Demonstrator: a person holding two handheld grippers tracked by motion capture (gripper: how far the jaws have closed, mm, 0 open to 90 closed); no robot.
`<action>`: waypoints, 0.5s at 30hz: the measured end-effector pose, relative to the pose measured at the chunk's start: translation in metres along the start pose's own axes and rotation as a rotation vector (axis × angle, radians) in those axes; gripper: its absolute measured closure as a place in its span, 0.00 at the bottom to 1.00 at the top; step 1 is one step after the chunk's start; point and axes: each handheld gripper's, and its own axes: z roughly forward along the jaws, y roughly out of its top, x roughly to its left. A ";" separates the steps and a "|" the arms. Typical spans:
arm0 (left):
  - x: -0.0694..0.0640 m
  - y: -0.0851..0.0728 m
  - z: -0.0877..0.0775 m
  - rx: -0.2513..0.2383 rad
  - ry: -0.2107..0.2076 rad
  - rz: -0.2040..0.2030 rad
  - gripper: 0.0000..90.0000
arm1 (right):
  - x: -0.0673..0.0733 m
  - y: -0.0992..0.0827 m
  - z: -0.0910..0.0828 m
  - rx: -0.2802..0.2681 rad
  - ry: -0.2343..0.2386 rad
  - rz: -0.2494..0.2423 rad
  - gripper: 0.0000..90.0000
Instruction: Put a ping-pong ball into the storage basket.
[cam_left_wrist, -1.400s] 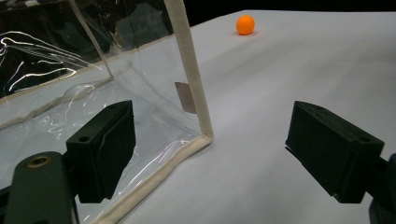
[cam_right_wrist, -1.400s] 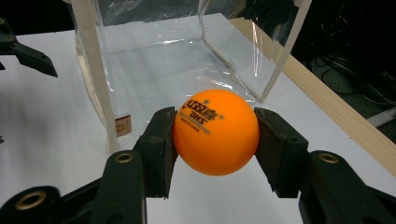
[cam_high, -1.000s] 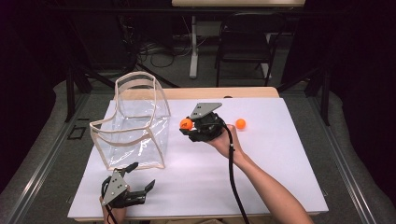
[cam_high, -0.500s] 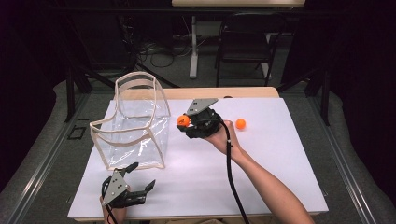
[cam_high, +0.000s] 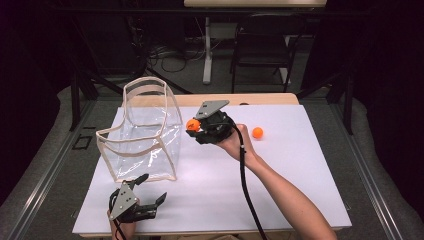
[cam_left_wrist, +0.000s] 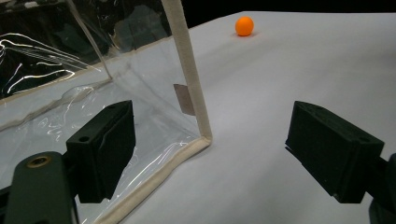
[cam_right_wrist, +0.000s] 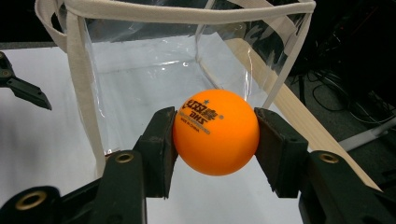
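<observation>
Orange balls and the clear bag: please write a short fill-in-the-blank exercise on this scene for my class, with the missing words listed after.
1. The right gripper is shut on an orange ____.
2. The bag standing on the table is made of clear plastic with ____ cloth edging.
3. The left gripper, near the table's front edge, has its fingers ____ with nothing between them.
4. A second ball lies on the ____.

Missing words: ball; beige; open; table
</observation>
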 end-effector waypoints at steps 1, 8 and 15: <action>0.000 0.000 0.000 0.000 0.000 0.000 0.17 | 0.000 0.001 0.000 -0.001 0.001 0.001 0.56; 0.000 0.000 0.000 -0.001 0.001 0.002 0.17 | -0.003 0.009 0.001 -0.001 -0.004 -0.010 0.56; 0.000 0.000 0.000 -0.001 0.002 0.002 0.17 | -0.007 0.016 0.004 -0.002 -0.007 -0.009 0.56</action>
